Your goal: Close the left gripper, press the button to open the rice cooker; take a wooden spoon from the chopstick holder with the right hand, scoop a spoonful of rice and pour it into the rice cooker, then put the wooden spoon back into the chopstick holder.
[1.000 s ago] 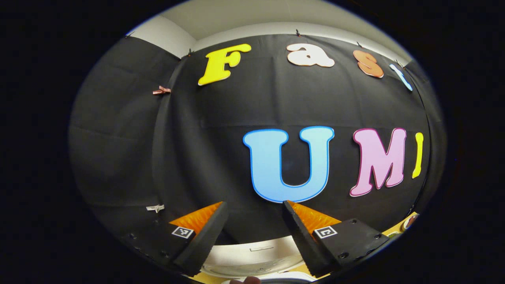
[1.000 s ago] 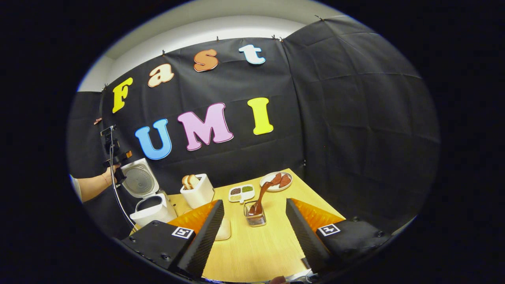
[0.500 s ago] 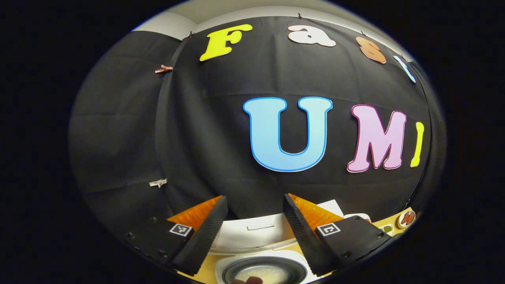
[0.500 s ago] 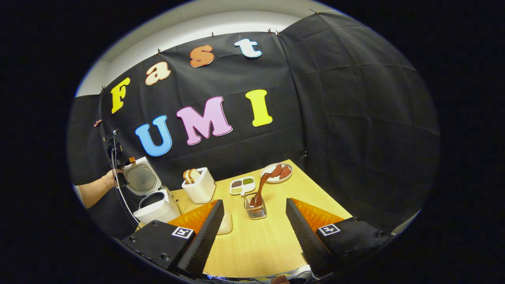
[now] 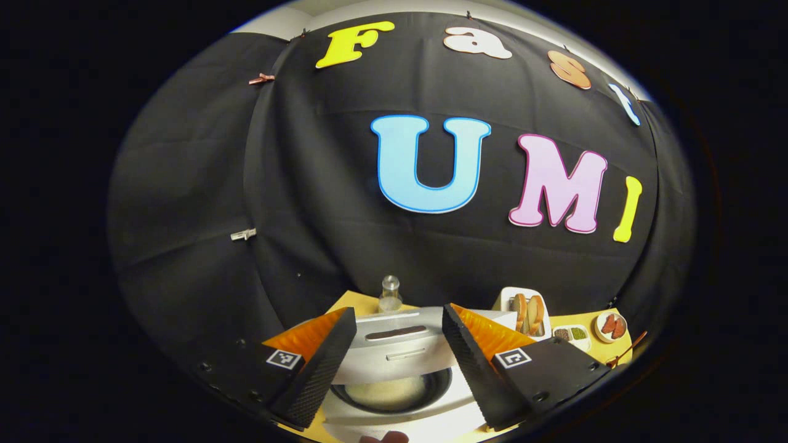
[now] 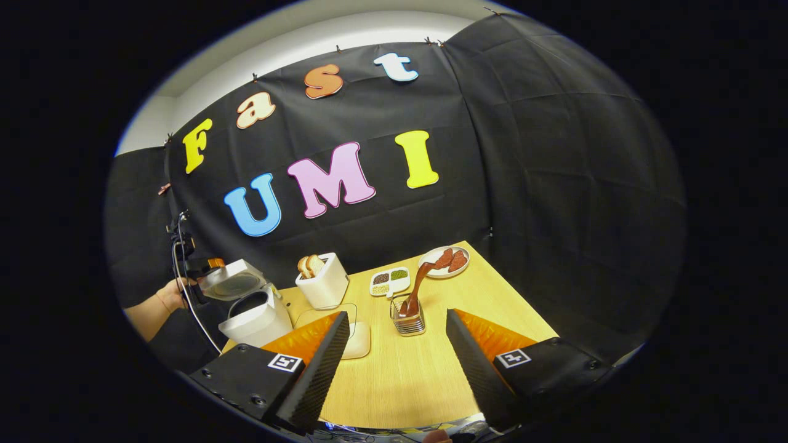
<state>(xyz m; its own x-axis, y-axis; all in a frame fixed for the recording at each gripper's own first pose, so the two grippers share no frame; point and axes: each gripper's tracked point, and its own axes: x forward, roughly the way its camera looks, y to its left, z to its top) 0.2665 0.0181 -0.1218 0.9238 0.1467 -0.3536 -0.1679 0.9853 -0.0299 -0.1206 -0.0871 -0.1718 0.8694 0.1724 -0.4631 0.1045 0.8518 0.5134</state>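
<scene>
The white rice cooker (image 6: 257, 320) stands at the table's left edge, its lid (image 6: 237, 282) tipped about halfway down over the pot. My left gripper (image 6: 198, 266), held by a hand (image 6: 167, 296), is at the lid's raised edge. In the left gripper view my left gripper (image 5: 398, 309) is open, with the lid (image 5: 394, 344) between its fingers and pale rice in the pot (image 5: 386, 392) below. My right gripper (image 6: 397, 314) hangs open above the table, short of the wire chopstick holder (image 6: 409, 320) that holds the wooden spoon (image 6: 422, 284).
A white toaster (image 6: 323, 284) with bread stands behind the cooker, with a divided dish of beans (image 6: 389, 280) and a plate of food (image 6: 444, 261) to its right. A white dish (image 6: 358, 339) lies near my right gripper's left finger. A small bottle (image 5: 389, 294) stands behind the cooker.
The cooker's lid has swung down from upright to about half shut, and my left gripper has come down with it. My right gripper has barely moved.
</scene>
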